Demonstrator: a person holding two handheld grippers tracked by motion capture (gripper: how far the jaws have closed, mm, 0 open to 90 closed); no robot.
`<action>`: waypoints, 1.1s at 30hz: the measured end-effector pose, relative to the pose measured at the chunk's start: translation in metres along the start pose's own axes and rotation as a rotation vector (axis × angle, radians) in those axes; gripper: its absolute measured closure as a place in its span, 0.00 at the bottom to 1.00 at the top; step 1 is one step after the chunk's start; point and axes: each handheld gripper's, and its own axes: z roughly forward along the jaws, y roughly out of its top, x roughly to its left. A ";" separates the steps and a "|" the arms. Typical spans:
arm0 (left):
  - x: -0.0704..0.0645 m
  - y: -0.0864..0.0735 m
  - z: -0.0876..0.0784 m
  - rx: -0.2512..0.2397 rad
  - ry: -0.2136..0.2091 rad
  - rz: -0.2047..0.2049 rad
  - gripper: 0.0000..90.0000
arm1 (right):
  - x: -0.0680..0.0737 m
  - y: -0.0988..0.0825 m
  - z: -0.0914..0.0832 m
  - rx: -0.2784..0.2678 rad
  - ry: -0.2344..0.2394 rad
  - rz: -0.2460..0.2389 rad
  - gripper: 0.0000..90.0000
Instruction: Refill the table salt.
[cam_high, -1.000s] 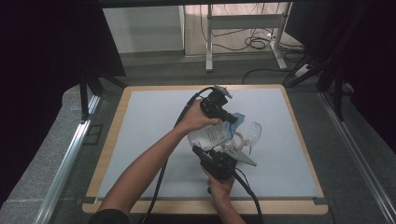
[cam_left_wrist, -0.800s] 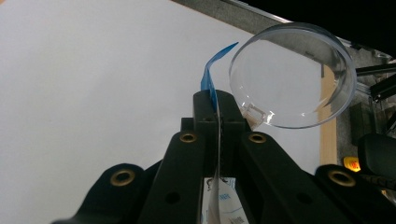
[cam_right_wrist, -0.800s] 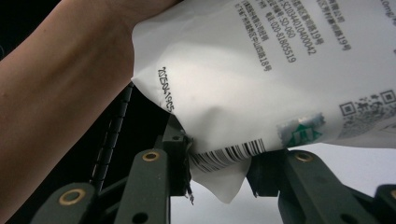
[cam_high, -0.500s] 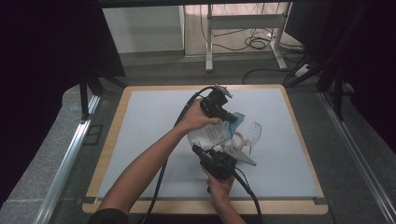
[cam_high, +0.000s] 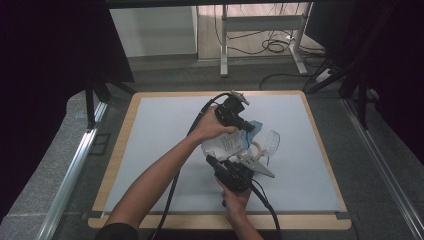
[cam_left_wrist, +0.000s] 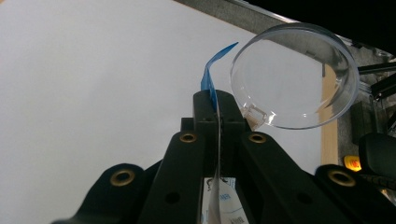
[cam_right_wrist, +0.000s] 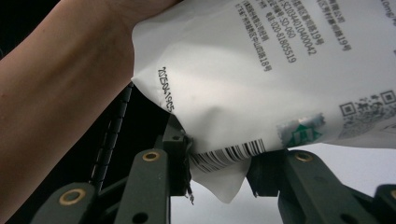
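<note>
I hold the pouch (cam_high: 226, 145) between both grippers: left gripper (cam_left_wrist: 217, 109) pinching its blue top edge, right gripper (cam_right_wrist: 218, 161) clamping the bottom corner, long axis spanning them.

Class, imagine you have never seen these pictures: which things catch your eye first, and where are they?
Mid-table, a white printed pouch is gripped by both grippers: the left gripper is shut on its blue-edged top strip, and the right gripper clamps the barcode corner. Beside it stands a clear round plastic lid, toward the table's right side.
</note>
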 end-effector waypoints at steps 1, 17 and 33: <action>0.000 0.000 0.000 0.000 0.000 -0.001 1.00 | 0.000 0.000 0.000 0.000 0.000 0.000 0.73; 0.000 0.002 0.001 0.003 0.001 0.003 1.00 | 0.000 0.001 0.000 -0.005 -0.001 0.006 0.73; 0.000 0.002 0.001 0.005 0.002 0.003 1.00 | -0.001 0.001 0.000 -0.006 -0.003 0.007 0.73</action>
